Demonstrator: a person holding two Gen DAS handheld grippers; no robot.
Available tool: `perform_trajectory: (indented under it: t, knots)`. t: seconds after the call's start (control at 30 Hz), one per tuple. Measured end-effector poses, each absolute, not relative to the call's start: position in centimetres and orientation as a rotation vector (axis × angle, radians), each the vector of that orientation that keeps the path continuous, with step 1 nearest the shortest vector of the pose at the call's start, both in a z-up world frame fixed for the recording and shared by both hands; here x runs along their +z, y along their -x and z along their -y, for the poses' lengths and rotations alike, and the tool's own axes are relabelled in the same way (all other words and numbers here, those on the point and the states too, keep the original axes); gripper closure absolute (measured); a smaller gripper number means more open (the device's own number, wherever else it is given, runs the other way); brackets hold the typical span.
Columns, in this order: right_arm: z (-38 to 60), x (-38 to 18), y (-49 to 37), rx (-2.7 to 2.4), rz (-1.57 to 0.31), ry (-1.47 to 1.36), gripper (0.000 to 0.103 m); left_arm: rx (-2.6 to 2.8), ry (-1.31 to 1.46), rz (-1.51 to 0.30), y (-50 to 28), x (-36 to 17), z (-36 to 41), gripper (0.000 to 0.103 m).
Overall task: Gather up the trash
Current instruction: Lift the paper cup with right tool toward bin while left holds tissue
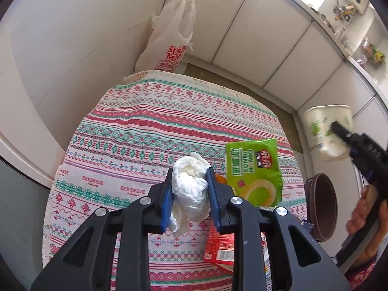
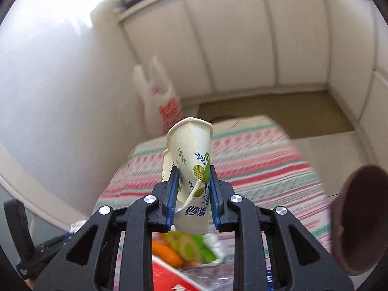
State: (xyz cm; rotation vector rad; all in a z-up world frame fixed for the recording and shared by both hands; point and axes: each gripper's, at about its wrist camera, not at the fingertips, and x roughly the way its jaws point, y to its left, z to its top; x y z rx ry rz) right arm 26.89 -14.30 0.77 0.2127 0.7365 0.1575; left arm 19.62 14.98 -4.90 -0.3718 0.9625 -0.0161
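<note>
Paper all round: the left gripper point(image 1: 189, 191) is clamped on a crumpled tissue wad point(image 1: 190, 194), light and soft, above the striped tablecloth point(image 1: 145, 126). The right gripper point(image 2: 192, 194) squeezes a creased paper cup point(image 2: 191, 169) mid-wall; it buckles easily. An onion-rings packet point(image 1: 254, 172) lies at two o'clock; a brown bin point(image 1: 322, 203) stands off the table's three o'clock edge, with room to swing.

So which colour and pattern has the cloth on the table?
White cloth with red, pink and teal woven bands, clearest in the left wrist view.
</note>
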Motion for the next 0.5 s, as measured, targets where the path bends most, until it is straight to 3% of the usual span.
perform_trajectory:
  t: [0.23, 0.5]
  knots:
    - [23.2, 4.4, -22.8, -0.202, -0.51, -0.153, 0.079, -0.085, 0.352, -0.934, -19.7, -4.2, -11.4, 0.077]
    - [30.6, 0.9, -20.6, -0.555, -0.424, -0.027, 0.078, -0.162, 0.321, -0.896, -19.5, -3.0, -6.3, 0.077]
